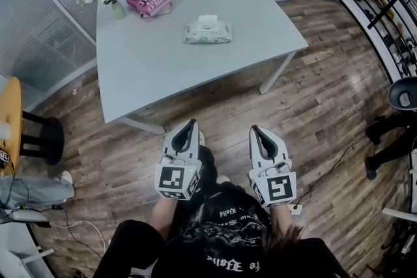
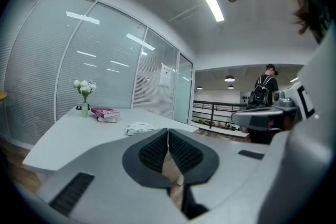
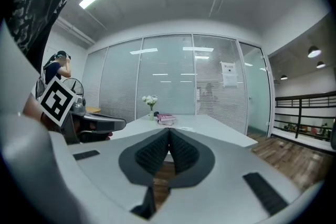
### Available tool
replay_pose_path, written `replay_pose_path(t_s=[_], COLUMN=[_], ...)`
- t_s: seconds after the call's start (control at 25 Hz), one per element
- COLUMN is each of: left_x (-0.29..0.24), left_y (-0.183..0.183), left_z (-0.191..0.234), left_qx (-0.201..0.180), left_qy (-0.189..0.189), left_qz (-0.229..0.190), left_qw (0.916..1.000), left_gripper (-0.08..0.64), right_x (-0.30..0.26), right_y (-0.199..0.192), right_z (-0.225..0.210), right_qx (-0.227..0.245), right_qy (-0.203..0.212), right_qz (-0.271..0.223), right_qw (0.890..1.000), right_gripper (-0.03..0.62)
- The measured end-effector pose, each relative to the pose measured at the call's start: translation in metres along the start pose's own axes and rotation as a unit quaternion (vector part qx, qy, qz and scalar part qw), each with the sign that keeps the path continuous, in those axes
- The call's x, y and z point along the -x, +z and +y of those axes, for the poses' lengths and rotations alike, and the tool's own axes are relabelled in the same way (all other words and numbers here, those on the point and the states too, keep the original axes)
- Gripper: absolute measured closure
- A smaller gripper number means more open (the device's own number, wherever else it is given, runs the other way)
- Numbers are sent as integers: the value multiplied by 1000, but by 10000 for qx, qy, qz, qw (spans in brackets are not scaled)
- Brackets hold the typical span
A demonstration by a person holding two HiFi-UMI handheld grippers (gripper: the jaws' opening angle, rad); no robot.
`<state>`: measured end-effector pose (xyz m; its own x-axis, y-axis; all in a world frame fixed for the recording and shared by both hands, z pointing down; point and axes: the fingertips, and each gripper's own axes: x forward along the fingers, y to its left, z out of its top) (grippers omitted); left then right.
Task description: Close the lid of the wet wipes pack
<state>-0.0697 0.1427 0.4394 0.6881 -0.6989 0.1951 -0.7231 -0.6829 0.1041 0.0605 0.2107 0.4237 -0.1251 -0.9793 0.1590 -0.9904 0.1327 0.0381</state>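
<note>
In the head view, the wet wipes pack (image 1: 207, 30) lies flat near the middle of the desk (image 1: 150, 68), its white lid apparently raised at the far side. The left gripper (image 1: 190, 123) and right gripper (image 1: 256, 130) are well short of the desk edge. In the left gripper view, the jaws meet with nothing between them, and the pack lies ahead. The right gripper view shows its jaws likewise closed and empty. Closed tips suit this step: bring one over the lid and press it flat while the other steadies the pack.
</note>
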Motion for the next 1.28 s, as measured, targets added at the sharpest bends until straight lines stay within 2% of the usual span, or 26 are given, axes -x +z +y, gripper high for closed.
replay_pose_path(t_s=[0.16, 0.32, 0.8, 1.08, 1.28], left_x=[-41, -78, -185, -220, -238], left_y=[7, 22, 69, 77, 82], left_z=[36, 82, 141, 167, 180], left_qx=[146, 120, -90, 86, 121], left_qy=[5, 28, -848, -878, -681], left_qz=[43, 21, -130, -1, 60], left_qw=[9999, 9999, 9963, 9961, 9976], left_gripper=[552, 552, 552, 552, 552], right_x=[-42, -92, -223, -262, -282], right_y=[8, 19, 42, 42, 44], right_z=[-12, -19, -45, -58, -72], right_qx=[-101, -127, -295, -307, -372], right_qy=[-81, -149, -684, -673, -585], right_qz=[-11, -1, 185, 374, 451], right_qw=[9999, 9998, 9970, 9966, 9966], right_gripper=[594, 594, 592, 592, 592])
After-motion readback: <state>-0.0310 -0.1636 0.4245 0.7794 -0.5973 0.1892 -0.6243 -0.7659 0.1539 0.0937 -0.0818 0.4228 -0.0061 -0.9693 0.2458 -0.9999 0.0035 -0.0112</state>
